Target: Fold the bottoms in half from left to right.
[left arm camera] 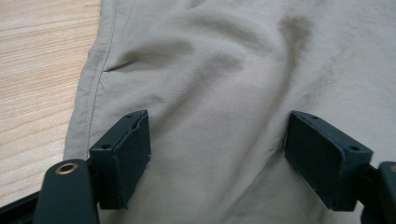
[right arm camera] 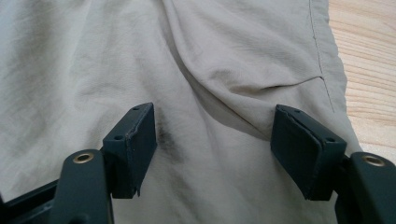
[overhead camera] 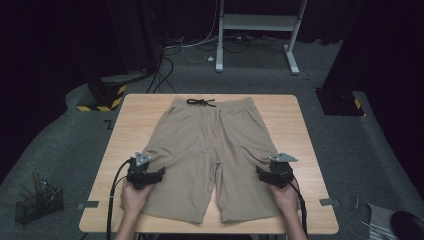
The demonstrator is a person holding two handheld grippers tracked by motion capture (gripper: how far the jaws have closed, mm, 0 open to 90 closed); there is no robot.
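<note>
- The khaki shorts (overhead camera: 212, 155) lie spread flat on the middle of the wooden desk (overhead camera: 295, 107), waistband at the far edge, with a black drawstring (overhead camera: 201, 102) tied there, and both leg hems toward the near edge.
- The left gripper (overhead camera: 150, 176) sits over the left leg near its outer side seam, jaws spread wide with loose cloth between them but nothing pinched; in the left gripper view the seam (left arm camera: 93, 84) runs just left of the jaws.
- The right gripper (overhead camera: 267, 175) mirrors it over the right leg, jaws likewise wide apart and empty; in the right gripper view a soft fold (right arm camera: 219, 88) rises between them, and the pocket seam (right arm camera: 322, 70) lies to the right.
- The step in hand looks like taking hold of both legs, probably to fold the shorts.
- To do it well, lower each gripper until one jaw slides under the cloth at the outer edge, so that both layers are caught rather than only the top one.
- Close both together and at matching heights on the legs, or the fold will come out skewed.
- Lift gently; the thin fabric bunches easily.
- On the floor, a wire basket (overhead camera: 37, 202) stands well to the left of the desk.
</note>
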